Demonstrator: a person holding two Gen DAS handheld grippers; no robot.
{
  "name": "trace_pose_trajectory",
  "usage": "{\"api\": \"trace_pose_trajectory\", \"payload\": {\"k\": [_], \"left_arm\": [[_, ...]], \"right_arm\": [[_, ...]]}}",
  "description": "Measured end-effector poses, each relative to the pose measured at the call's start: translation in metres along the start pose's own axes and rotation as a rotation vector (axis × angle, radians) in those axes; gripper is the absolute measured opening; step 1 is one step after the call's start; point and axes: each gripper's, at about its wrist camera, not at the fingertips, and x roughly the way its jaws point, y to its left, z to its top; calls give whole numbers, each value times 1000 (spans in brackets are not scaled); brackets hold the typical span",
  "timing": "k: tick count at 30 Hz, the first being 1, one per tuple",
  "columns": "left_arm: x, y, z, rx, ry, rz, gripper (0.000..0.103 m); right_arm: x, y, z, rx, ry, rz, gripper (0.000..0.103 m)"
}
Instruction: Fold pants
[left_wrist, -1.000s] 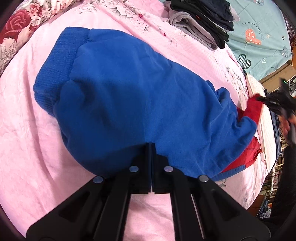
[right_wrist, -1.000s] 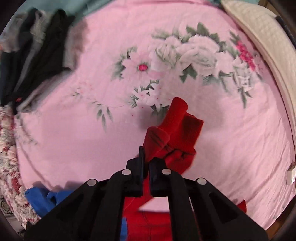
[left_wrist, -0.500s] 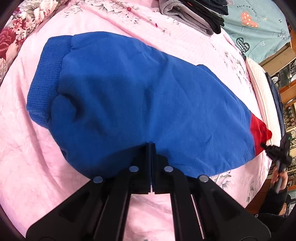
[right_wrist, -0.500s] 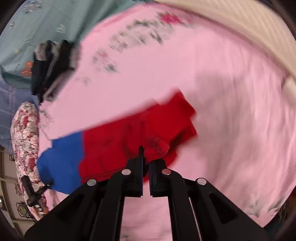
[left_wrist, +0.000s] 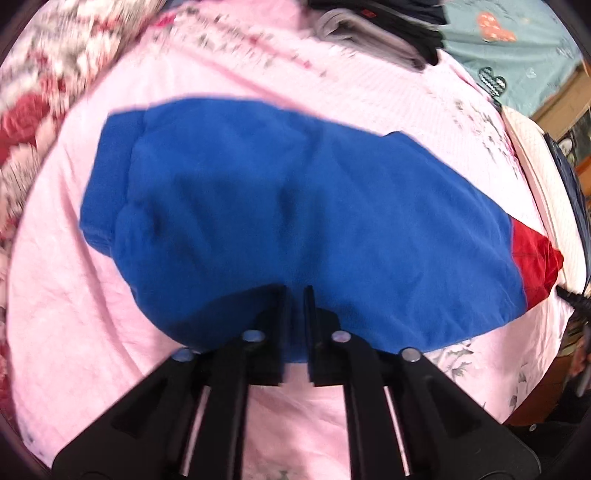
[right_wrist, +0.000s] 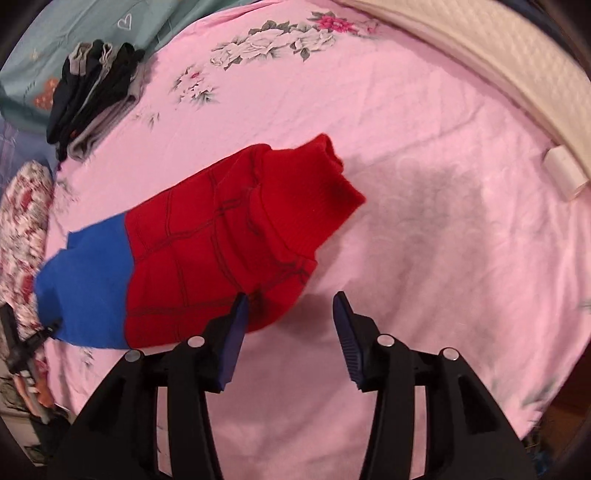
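Observation:
The pants (left_wrist: 295, 206) lie stretched out flat on the pink bedsheet (left_wrist: 74, 314), blue for most of their length with red leg ends (left_wrist: 532, 254). My left gripper (left_wrist: 297, 291) hangs over the near edge of the blue part. Its jaws are opening, a narrow gap shows, and the cloth lies under them, not pinched. In the right wrist view the red ribbed cuffs (right_wrist: 325, 192) point up and right. My right gripper (right_wrist: 290, 295) is opening just beside the red leg (right_wrist: 229, 236), with only sheet between its fingers.
A stack of folded dark and grey clothes (right_wrist: 96, 96) sits at the far side of the bed on a teal sheet (left_wrist: 517, 44). A cream quilted pad (right_wrist: 480, 55) runs along the right edge, with a small white object (right_wrist: 565, 177) beside it. A floral blanket (left_wrist: 44, 74) lies at the left.
The right gripper dragged the bunched red leg ends out sideways until the pants lay straight, then let go and opened. The left jaws, shut on the blue edge before, have parted slightly.

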Motion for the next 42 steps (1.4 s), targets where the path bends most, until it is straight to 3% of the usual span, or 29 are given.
{"api": "trace_pose_trajectory", "payload": {"k": [4, 7, 9, 12, 14, 19, 23, 29, 30, 32, 33, 37, 42], "left_arm": [[-17, -34, 5, 77, -70, -68, 14], [-10, -60, 10, 119, -76, -100, 21], [6, -67, 9, 125, -42, -85, 22], [33, -59, 1, 87, 38, -86, 21], [32, -53, -5, 59, 20, -120, 21], [32, -50, -12, 51, 7, -137, 22], [33, -46, -11, 52, 11, -156, 22], [30, -36, -12, 38, 14, -187, 22], [30, -33, -11, 35, 15, -190, 22], [29, -30, -11, 30, 18, -193, 22], [28, -28, -12, 29, 21, -192, 22], [26, -29, -11, 33, 19, -178, 22], [31, -38, -12, 36, 23, -166, 22]], "right_arm": [[-37, 27, 4, -100, -92, -74, 48], [-54, 83, 20, -242, -132, 37, 51], [-49, 136, 34, -379, -123, 166, 51], [-17, 221, 57, -558, -52, 334, 51], [11, 266, 70, -617, 28, 394, 51], [92, 361, 92, -727, 170, 357, 51], [137, 385, 93, -734, 271, 327, 51], [153, 387, 85, -742, 330, 335, 51], [154, 387, 84, -743, 323, 340, 45], [156, 393, 80, -748, 325, 364, 18], [157, 395, 78, -749, 337, 367, 15], [146, 394, 93, -682, 216, 336, 10], [168, 396, 94, -682, 235, 310, 10]]}}
